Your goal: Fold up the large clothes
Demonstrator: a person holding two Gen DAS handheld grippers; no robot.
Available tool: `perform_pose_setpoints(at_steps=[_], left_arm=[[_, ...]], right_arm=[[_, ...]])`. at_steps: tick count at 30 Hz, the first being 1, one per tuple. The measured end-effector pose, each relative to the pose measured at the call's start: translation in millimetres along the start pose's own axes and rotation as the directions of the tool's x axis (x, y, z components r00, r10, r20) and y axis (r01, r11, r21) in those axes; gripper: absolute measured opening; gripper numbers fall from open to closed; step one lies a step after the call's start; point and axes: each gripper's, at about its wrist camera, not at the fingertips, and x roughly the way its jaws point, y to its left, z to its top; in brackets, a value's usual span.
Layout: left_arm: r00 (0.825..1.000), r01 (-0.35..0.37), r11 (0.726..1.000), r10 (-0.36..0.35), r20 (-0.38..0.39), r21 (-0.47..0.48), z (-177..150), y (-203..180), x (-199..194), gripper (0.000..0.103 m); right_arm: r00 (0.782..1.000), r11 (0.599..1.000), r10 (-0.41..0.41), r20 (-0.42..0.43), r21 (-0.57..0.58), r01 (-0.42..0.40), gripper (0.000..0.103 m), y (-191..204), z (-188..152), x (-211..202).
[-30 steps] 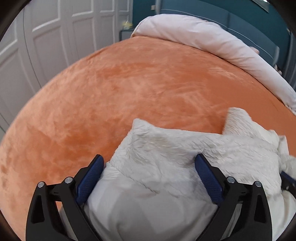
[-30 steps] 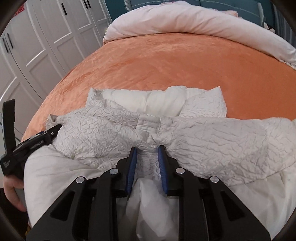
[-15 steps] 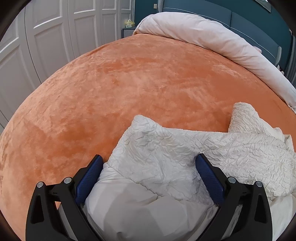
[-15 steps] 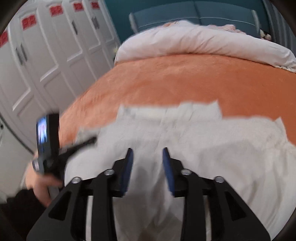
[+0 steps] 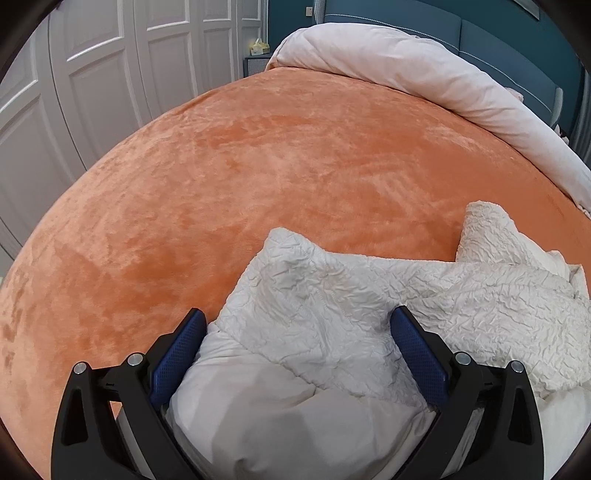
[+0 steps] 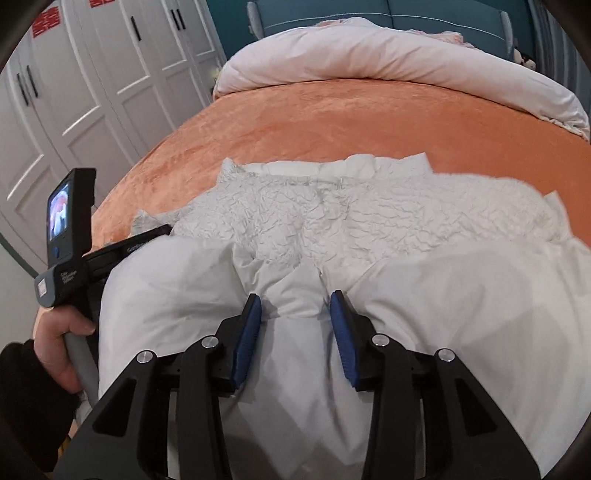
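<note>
A large white puffy jacket with a crinkled outer side and smooth lining lies on the near part of an orange bed. My left gripper is open wide, its jaws either side of the jacket's left end. In the right wrist view the jacket spreads across the bed. My right gripper is open over the smooth lining, with a fold of fabric between its jaws, not clamped. The left gripper's body and the hand holding it show at the left.
A rolled white duvet lies across the head of the bed, against a teal headboard. White wardrobe doors stand along the left side. A small nightstand with a tissue box sits in the far corner.
My right gripper has opened and let go of the jacket's crinkled middle, then drawn back over the lining. The left gripper stays open and has barely moved.
</note>
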Motion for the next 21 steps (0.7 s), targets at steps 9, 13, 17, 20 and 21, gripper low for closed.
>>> perform_pose_setpoints(at_steps=[9,13,17,20,21], left_arm=[[0.993,0.114,0.980,-0.114,0.007,-0.161,-37,82,-102,0.098],[0.983,0.151,0.956,-0.171,-0.059,-0.250,-75,125,-115,0.098],[0.966,0.172,0.933,-0.223,-0.131,-0.315,-112,135,-98,0.098],[0.976,0.168,0.958,-0.195,-0.099,-0.232,-116,114,-99,0.098],[0.978,0.158,0.963,-0.183,-0.100,-0.216,-116,108,-98,0.098]], right_arm=[[1.000,1.000,-0.020,-0.008,0.019,0.020,0.039,-9,-13,4],[0.998,0.998,-0.062,-0.005,-0.021,0.062,0.040,-2,-15,10],[0.999,0.998,-0.054,-0.006,-0.024,0.054,0.040,-4,-17,15],[0.998,0.997,-0.068,-0.001,-0.035,0.068,0.040,-1,-19,16],[0.997,0.997,-0.071,0.001,-0.037,0.071,0.040,-1,-20,16]])
